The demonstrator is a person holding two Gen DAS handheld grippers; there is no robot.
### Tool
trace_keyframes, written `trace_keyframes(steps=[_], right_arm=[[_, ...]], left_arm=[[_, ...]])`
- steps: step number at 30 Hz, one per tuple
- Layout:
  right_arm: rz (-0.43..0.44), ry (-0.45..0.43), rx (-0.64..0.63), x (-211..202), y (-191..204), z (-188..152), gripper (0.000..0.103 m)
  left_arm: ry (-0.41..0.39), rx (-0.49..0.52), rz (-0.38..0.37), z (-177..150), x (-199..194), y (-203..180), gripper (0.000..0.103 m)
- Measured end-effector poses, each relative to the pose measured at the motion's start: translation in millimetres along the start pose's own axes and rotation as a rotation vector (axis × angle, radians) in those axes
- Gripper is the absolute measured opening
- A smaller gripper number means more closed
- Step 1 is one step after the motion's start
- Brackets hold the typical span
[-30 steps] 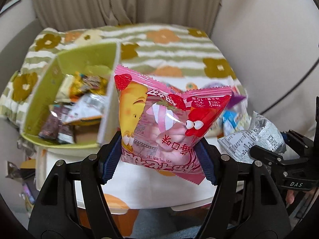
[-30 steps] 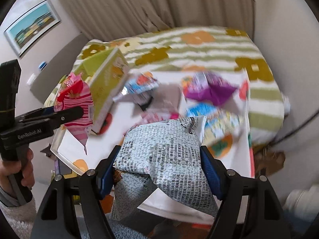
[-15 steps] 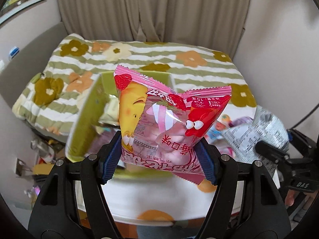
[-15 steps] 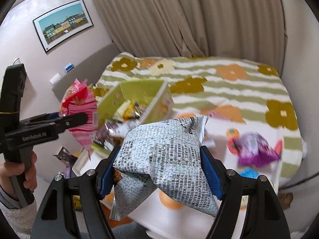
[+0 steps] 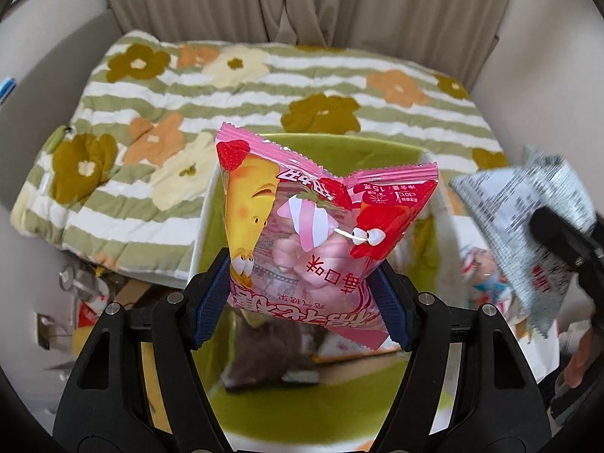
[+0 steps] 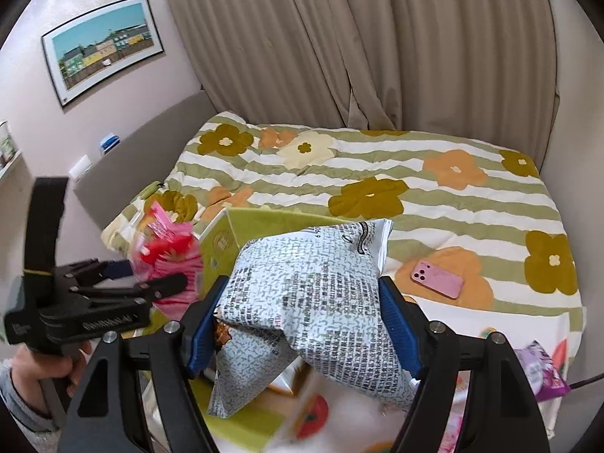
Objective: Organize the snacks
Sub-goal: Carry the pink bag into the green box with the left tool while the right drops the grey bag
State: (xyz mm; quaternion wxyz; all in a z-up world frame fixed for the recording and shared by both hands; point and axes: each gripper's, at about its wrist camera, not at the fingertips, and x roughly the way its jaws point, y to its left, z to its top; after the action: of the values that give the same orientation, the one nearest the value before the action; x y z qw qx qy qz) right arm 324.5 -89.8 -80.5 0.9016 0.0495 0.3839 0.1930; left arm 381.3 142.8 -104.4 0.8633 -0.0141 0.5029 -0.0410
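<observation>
My left gripper (image 5: 302, 298) is shut on a pink marshmallow bag (image 5: 321, 226) printed with strawberries and cartoon faces. The bag hangs over the open green box (image 5: 302, 411), where dark snack packets lie blurred. My right gripper (image 6: 302, 324) is shut on a silver-white snack bag with small black print (image 6: 309, 302). That bag also shows at the right edge of the left wrist view (image 5: 528, 222). In the right wrist view the left gripper (image 6: 151, 279) with the pink bag (image 6: 170, 253) sits to the left, beside the green box (image 6: 271, 222).
A bed with a striped flowered quilt (image 6: 377, 173) lies behind the box, with a pink phone (image 6: 438, 278) on it. A purple snack packet (image 6: 540, 373) rests on the white table (image 6: 351, 411) at the right. Curtains (image 6: 339, 45) and a framed picture (image 6: 102, 47) line the walls.
Both grippers have swept sideways with their bags. The green box has shifted from the left to directly beneath the pink bag. The loose snacks on the table have slid out toward the right.
</observation>
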Motion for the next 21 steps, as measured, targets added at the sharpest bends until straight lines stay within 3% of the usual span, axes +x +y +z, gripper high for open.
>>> trace_keyframes(steps=[6,8,9,11,21], right_arm=[[-0.073,0.01,0.057,36.9,4.2,17.3,0.072],[-0.086,0.027,0.07,48.8,2.6,21.0,0.072],[-0.09,0.035,0.071,53.4,1.8,21.9,0.072],[-0.101,0.052,0.07,62.1,1.5,23.8,0.072],[-0.043,0.119,0.067,104.1,0.2,27.8,0.073]], left_arm=[[0.088,0.034,-0.051,17.9,56.3,11.6,0.068],[0.096,0.045,-0.059,21.8,66.1,11.1,0.072],[0.102,0.048,-0.075,23.6,69.8,10.8,0.076],[0.104,0.053,-0.069,24.6,72.5,10.1,0.102],[0.079,-0.003,-0.076,3.6,60.8,24.6,0.103]])
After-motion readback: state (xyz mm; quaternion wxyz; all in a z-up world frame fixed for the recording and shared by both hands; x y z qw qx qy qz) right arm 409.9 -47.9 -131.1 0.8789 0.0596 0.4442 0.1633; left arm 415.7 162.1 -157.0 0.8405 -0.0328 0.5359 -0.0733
